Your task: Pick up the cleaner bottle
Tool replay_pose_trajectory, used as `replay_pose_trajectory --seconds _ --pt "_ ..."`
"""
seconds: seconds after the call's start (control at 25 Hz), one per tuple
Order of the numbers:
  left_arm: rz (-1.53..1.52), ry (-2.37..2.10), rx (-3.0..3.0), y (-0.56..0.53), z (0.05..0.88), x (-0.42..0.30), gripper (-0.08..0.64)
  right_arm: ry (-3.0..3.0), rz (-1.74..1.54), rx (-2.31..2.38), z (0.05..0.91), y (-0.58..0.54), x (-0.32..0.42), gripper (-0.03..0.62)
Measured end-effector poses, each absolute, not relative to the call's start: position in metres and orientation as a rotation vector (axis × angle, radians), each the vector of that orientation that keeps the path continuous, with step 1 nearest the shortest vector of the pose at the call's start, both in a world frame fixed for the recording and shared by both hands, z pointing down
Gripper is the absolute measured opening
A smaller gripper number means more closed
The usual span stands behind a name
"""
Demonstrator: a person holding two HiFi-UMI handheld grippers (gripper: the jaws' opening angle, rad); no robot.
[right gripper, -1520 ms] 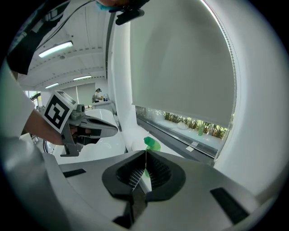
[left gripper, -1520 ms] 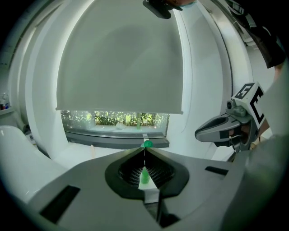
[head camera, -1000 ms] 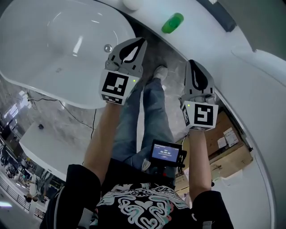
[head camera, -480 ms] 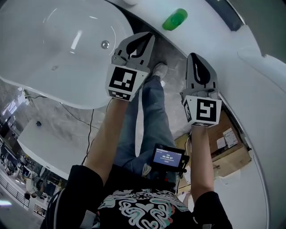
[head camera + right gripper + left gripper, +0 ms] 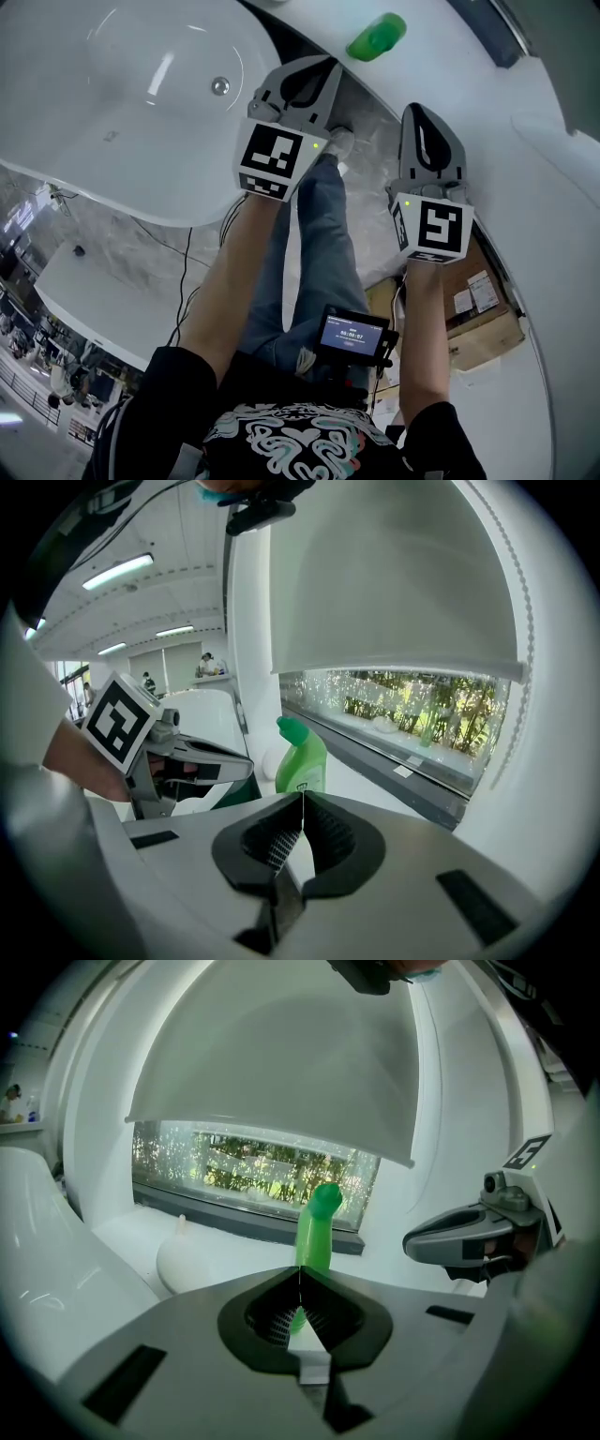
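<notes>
A green cleaner bottle (image 5: pixel 376 38) with a bent neck stands on a white ledge (image 5: pixel 441 66) ahead of both grippers. In the left gripper view the cleaner bottle (image 5: pixel 316 1232) rises just beyond the jaw tips; in the right gripper view the cleaner bottle (image 5: pixel 301 756) stands ahead and slightly left. My left gripper (image 5: pixel 323 73) is shut, with nothing between its jaws, short of the bottle. My right gripper (image 5: pixel 419 114) is also shut and empty, to the right and lower in the head view. Neither touches the bottle.
A large white bathtub (image 5: pixel 84 112) with a chrome drain (image 5: pixel 219 86) lies at the left. A window (image 5: pixel 258 1171) with a roller blind (image 5: pixel 281 1063) sits behind the ledge. Cardboard boxes (image 5: pixel 483 319) lie at the lower right. My legs and a shoe (image 5: pixel 339 141) stand on the marbled floor between.
Both grippers have shifted up and right in the head view, nearer the green bottle. The jaws stayed shut.
</notes>
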State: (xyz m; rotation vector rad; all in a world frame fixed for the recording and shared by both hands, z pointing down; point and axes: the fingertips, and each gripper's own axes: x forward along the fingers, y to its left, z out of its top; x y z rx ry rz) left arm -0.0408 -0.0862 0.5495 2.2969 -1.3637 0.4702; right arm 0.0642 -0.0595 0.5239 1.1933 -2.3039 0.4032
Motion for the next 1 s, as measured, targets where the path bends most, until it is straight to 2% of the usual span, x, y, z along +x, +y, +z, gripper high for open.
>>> replay_pose_trajectory --seconds 0.56,0.6,0.68,0.76,1.0 --pt "0.602 -1.4 2.342 -0.099 0.571 -0.022 0.018 -2.302 0.49 1.233 0.539 -0.066 0.07 0.028" --pt "0.607 -1.396 2.346 -0.1 0.572 -0.02 0.034 -2.301 0.497 1.235 0.54 -0.066 0.071 0.028" --pt "0.621 -1.374 2.355 -0.101 0.575 -0.015 0.141 -2.3 0.503 1.237 0.541 -0.068 0.073 0.028" --pt "0.652 -1.342 2.368 -0.101 0.579 -0.01 0.184 -2.3 0.503 1.236 0.542 -0.068 0.074 0.028" --pt "0.706 -1.314 2.319 -0.101 0.599 -0.004 0.232 -2.296 0.531 1.25 0.544 -0.069 0.075 0.028"
